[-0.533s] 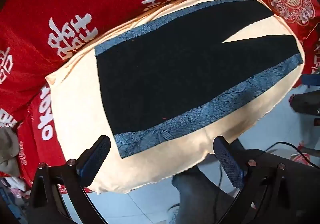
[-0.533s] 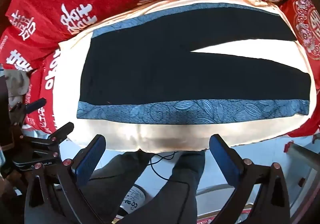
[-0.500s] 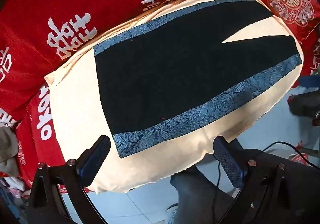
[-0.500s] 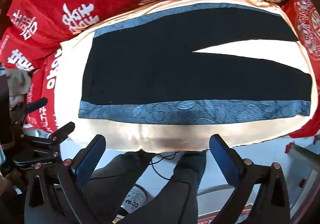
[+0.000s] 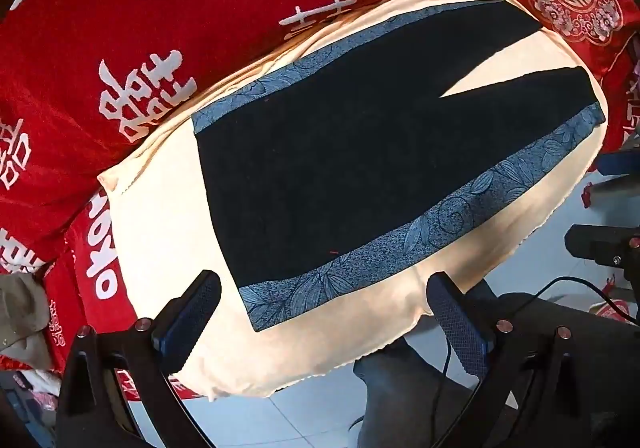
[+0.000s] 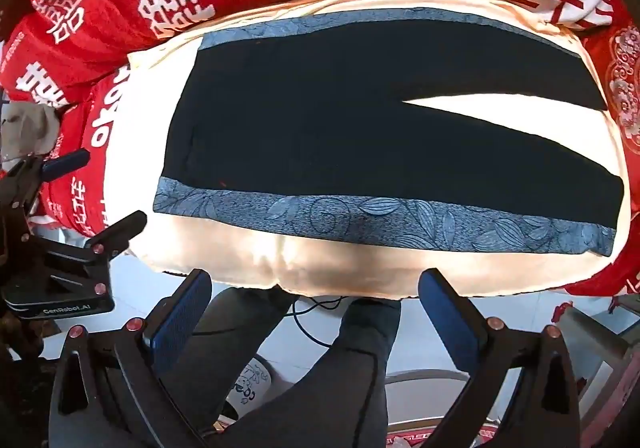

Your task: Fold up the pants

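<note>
Lying flat and unfolded on a cream cloth (image 5: pixel 168 232) is a pair of black pants (image 5: pixel 360 152), each outer side edged with a blue leaf-patterned band (image 6: pixel 360 216). The two legs run off to the right and part in a narrow wedge where the cream cloth shows through; the waist end lies to the left. The cream cloth covers a worktop and sits on a red cover with white characters (image 5: pixel 160 28), which shows behind it and at both ends. The left gripper (image 5: pixel 324 312) hovers just off the near left corner of the pants, jaws spread wide and holding nothing. The right gripper (image 6: pixel 316 300) hangs in front of the near edge of the cream cloth, below the blue band, jaws likewise spread wide with nothing between them. In the right wrist view, the left gripper appears at the left edge, off the cloth's corner. Below the worktop edge a pale tiled floor (image 5: pixel 256 420) and the person's dark trouser legs (image 6: pixel 360 360) can be seen.
</note>
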A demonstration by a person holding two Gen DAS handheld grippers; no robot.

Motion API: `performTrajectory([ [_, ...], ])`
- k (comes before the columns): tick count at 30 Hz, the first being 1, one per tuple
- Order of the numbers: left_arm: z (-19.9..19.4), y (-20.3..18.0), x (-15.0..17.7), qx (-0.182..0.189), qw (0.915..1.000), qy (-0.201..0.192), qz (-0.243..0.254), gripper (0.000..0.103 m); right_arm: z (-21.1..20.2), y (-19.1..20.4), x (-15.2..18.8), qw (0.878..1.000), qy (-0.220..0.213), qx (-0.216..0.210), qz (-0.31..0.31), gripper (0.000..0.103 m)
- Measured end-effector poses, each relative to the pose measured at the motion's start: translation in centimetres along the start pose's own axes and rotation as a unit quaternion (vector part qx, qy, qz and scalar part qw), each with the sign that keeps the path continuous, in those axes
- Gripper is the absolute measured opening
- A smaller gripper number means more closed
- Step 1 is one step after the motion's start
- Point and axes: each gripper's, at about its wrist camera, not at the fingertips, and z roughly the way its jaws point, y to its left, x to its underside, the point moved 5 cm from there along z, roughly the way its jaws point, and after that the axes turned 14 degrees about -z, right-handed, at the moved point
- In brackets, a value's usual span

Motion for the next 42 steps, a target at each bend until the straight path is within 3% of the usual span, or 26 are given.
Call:
performTrajectory([
  [7, 0.2, 0.0, -0.1, -0.007, 0.9999, -0.007, -0.009, 0.103, 0.0, -1.3, 0.4, 1.0, 0.003, 0.01, 0.013, 0.103],
  [19, -0.2, -1.2, -0.8, -0.023, 0.9994, -0.019, 0.019, 0.103, 0.0, -3.0, 1.2, 0.999, -0.006, 0.007, 0.047, 0.103],
  [33, -0.8, 0.4, -0.9, -0.063, 0.9976, -0.026, -0.012, 0.103, 0.3, -3.8, 0.4, 0.998, -0.019, -0.013, 0.059, 0.103],
  [37, -1.2, 0.7, -1.0, -0.071, 0.9966, -0.022, -0.036, 0.103, -0.1, -4.1, 0.1, 0.998, -0.029, -0.02, 0.048, 0.103],
  [42, -1.6, 1.0, -1.1, -0.061, 0.9924, -0.007, -0.107, 0.103, -0.9, -5.3, 0.3, 0.998, -0.04, -0.026, 0.037, 0.103],
])
